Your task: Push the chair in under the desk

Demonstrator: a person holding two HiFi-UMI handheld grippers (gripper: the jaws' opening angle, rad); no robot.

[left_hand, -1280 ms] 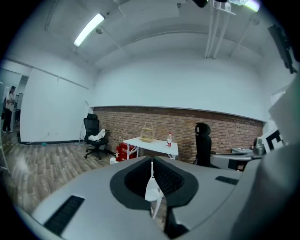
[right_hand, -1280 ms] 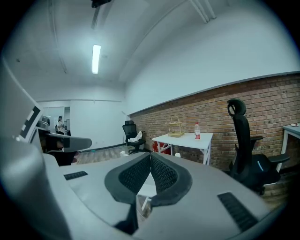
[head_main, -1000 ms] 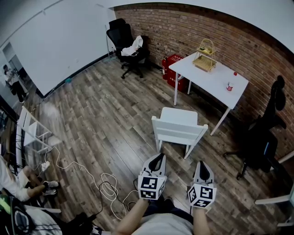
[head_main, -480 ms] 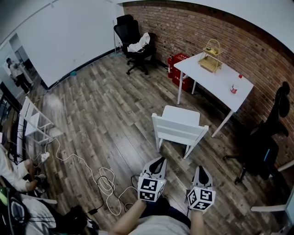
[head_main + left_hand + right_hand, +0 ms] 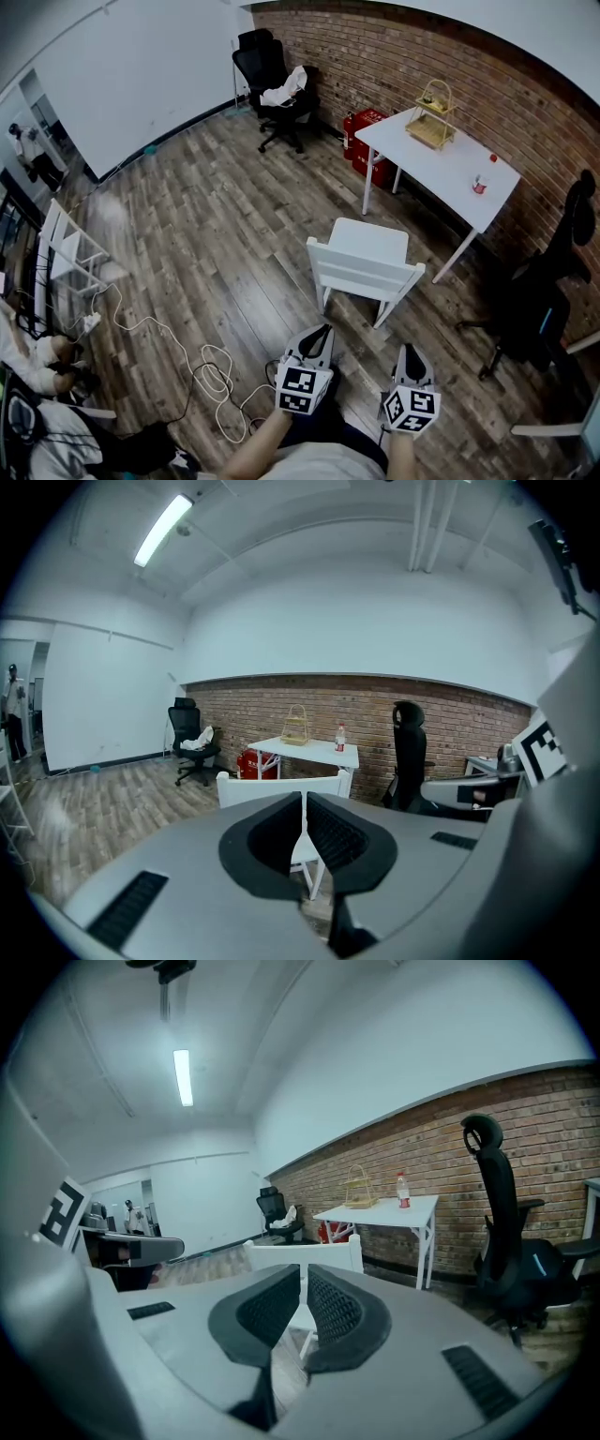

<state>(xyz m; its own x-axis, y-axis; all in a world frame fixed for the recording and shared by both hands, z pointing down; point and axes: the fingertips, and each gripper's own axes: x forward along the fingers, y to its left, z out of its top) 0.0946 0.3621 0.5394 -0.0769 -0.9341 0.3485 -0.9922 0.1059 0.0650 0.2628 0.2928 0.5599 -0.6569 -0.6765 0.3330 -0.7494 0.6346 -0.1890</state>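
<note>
Here, a red crate (image 5: 356, 131) sits on the floor beside the white desk's (image 5: 450, 164) left end. On the desk stands a wire basket (image 5: 433, 117); neither container's contents can be made out. The white chair (image 5: 364, 267), slat-backed, stands on wood floor, apart from the desk, its back toward the person. The left gripper (image 5: 322, 332) and right gripper (image 5: 410, 353) are held side by side, short of the chair, jaws pressed together, empty.
</note>
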